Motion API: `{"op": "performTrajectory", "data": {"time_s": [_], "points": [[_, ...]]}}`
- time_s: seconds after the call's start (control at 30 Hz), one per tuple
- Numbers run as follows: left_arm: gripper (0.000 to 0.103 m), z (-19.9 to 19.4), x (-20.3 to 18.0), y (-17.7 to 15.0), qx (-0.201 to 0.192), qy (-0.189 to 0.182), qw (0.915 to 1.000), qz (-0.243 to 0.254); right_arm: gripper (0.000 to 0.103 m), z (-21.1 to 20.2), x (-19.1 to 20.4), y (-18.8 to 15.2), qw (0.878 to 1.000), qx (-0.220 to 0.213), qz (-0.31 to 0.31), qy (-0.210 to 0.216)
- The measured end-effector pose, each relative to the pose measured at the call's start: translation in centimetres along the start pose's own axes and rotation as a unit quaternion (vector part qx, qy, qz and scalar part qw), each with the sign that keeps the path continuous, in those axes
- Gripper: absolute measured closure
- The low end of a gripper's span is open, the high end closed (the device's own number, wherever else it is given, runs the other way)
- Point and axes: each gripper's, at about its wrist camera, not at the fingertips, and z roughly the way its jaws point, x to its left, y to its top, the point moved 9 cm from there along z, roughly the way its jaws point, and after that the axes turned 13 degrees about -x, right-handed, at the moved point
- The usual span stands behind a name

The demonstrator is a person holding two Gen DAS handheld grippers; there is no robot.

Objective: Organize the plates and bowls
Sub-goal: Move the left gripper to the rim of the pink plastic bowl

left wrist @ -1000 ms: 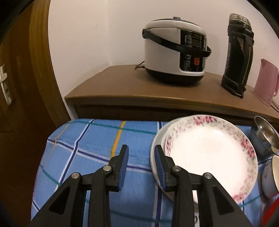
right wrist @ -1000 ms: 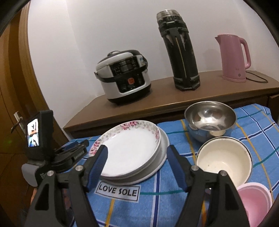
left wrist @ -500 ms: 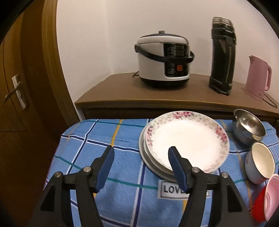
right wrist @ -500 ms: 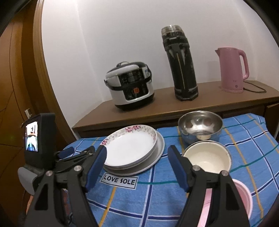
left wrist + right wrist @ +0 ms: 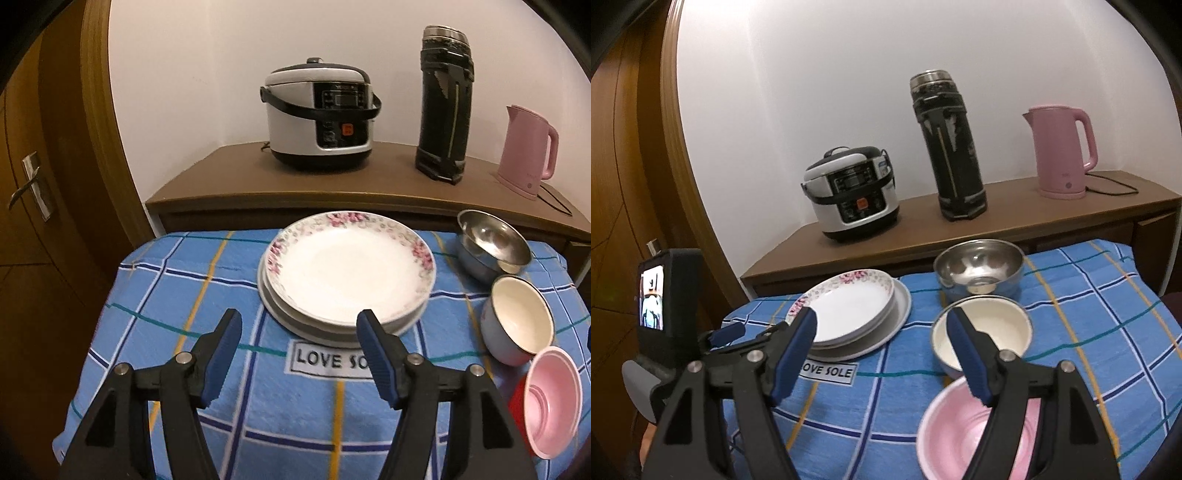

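A flowered white plate [image 5: 351, 273] lies on top of a plain plate stack [image 5: 340, 328] on the blue checked cloth; it also shows in the right wrist view [image 5: 849, 306]. A steel bowl [image 5: 491, 243] [image 5: 979, 269], a cream bowl [image 5: 521, 321] [image 5: 990, 328] and a pink bowl [image 5: 554, 398] [image 5: 964, 435] stand in a row to its right. My left gripper [image 5: 299, 328] is open and empty, just short of the plates' near edge. My right gripper [image 5: 881, 325] is open and empty, above the cloth between plates and bowls.
A brown sideboard [image 5: 332, 184] behind the cloth carries a rice cooker [image 5: 317, 118], a black thermos [image 5: 443, 107] and a pink kettle [image 5: 524, 147]. A wooden door [image 5: 33, 184] is at the left. A red thing [image 5: 517, 402] sits under the pink bowl.
My left gripper has opened wide and pulled back from the plates' left rim. Both grippers have drawn back and up, so more of the table shows.
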Motion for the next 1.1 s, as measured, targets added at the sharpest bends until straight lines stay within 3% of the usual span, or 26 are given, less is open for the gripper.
{"op": "performTrajectory", "data": {"time_s": [0.5,1.1], "points": [[0.036,-1.7,-3.0,-1.7,0.015,-0.008,0.9997,0.016,0.029,-2.2,-3.7,0.1,1.0,-0.007,0.006,-0.025],[0.036,-3.0,-7.9,-3.4,0.045,-0.071,0.9963,0.018,0.029,-5.3,-10.9,0.1,0.996,-0.008,0.02,-0.09]]}}
